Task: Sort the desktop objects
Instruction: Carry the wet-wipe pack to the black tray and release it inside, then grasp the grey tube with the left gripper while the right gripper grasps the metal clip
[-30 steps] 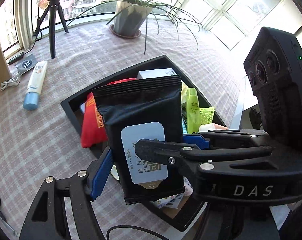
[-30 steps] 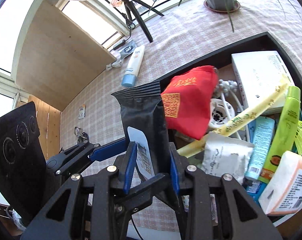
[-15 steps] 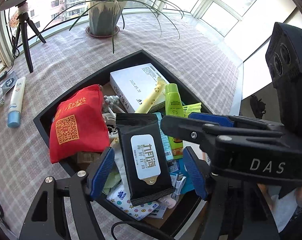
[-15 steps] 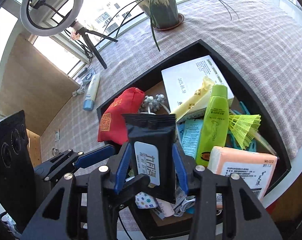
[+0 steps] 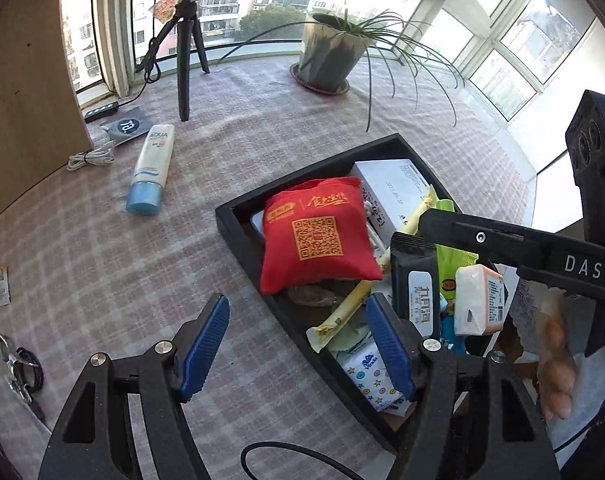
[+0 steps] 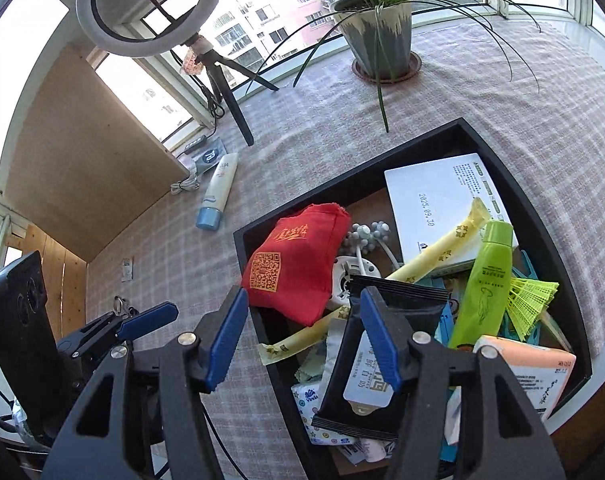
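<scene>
Both handheld rigs looked the same: matte black plastic tongs with cut-out triangular frames, silver screw heads at the pivots and ribbed blue rubber pads on the inner faces. The left tongs (image 5: pixel 294 344) had a thin black cable looping underneath. The right tongs (image 6: pixel 302 332) showed up side-on in the left view with "DAS" in pale letters on the arm, and a chunky black camera block (image 5: pixel 594 168) with round lenses sat on top. The person's hand (image 5: pixel 558 364) came out of a grey sleeve (image 5: pixel 582 392).
</scene>
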The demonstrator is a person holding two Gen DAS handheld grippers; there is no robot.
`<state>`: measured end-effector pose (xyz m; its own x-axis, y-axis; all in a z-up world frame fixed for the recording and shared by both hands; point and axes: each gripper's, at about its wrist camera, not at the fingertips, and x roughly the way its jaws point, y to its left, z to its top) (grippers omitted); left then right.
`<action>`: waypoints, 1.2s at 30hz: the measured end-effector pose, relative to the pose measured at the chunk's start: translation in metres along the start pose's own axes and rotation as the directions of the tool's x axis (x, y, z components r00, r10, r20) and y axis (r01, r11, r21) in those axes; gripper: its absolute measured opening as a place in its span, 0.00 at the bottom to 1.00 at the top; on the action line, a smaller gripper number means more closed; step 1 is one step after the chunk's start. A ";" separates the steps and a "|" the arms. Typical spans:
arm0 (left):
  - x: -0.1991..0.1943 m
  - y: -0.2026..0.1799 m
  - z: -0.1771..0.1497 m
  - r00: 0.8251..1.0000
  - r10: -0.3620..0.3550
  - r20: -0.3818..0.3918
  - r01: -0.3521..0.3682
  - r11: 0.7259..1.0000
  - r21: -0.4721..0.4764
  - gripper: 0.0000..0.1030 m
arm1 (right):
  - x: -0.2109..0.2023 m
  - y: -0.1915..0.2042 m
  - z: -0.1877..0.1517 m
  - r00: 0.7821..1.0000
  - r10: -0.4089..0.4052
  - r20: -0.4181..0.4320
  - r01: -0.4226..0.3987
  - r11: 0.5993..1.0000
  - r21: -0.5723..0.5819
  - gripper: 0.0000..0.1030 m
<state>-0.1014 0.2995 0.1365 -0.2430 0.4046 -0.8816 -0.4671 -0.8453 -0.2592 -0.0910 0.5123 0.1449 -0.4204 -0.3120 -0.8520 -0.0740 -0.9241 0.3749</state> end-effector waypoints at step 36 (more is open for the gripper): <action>-0.038 0.339 -0.167 0.978 0.186 -0.096 -0.202 0.727 -0.657 0.56 | 0.249 0.367 -0.056 0.877 0.045 -0.478 -0.331 0.777 -0.535 0.44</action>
<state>-0.1083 -0.0608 0.0160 -0.2432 0.2053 -0.9480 0.2678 -0.9251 -0.2691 -0.1724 0.0829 0.0503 0.0600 -0.4207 -0.9052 0.5658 -0.7327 0.3781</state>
